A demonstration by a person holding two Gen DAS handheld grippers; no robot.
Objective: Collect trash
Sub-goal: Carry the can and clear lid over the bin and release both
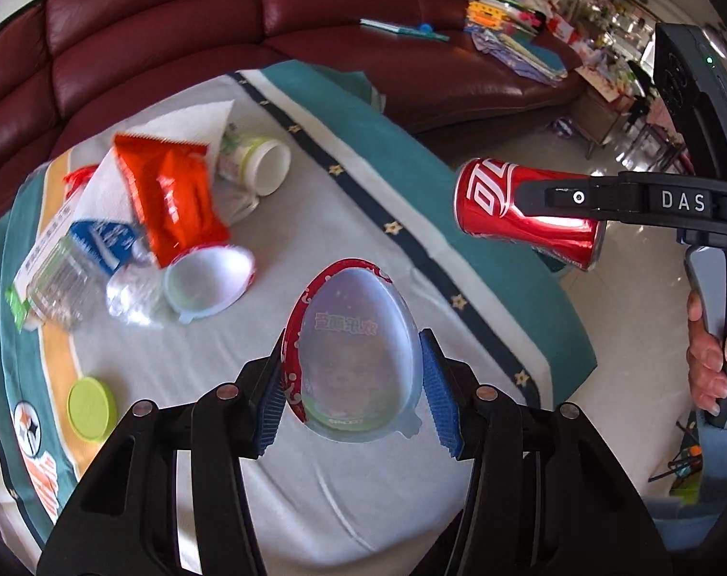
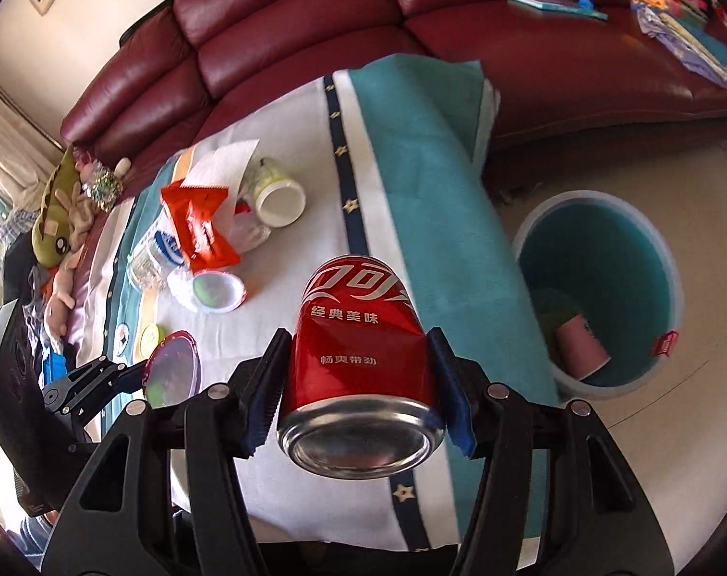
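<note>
Currently both grippers are loaded. My right gripper [image 2: 361, 393] is clamped across the middle of a red cola can [image 2: 363, 365], jaws on opposite sides of the wall, base toward the camera. The wall is creased where the pads bite, so I judge it empty, light and thin; a harder squeeze would crumple it, and the smooth metal could slip. The mid-body hold looks right to me. The can hangs over the table's edge, with the bin [image 2: 599, 297] on the floor to its right.

My left gripper [image 1: 354, 398] has its jaws closed on an egg-shaped plastic shell half [image 1: 356, 350], pads on its two long sides, held clear above the tablecloth [image 1: 344, 182]. I judge it light, fairly stiff and glossy; the curve could let it pop out, so gripping across the widest part suits it.

Count, on the table:
- one matching shell half [image 1: 210, 281], hollow side up
- one orange wrapper [image 1: 169, 197]
- one clear plastic bottle [image 1: 70, 273], crushed, lying down
- one white cup [image 1: 258, 165], on its side
- one white napkin [image 1: 190, 120]
- one green lid [image 1: 90, 408], flat

In the bin: one pink cup [image 2: 582, 343]; there is something green beside it that I cannot identify.

Held: one can, one shell half.
</note>
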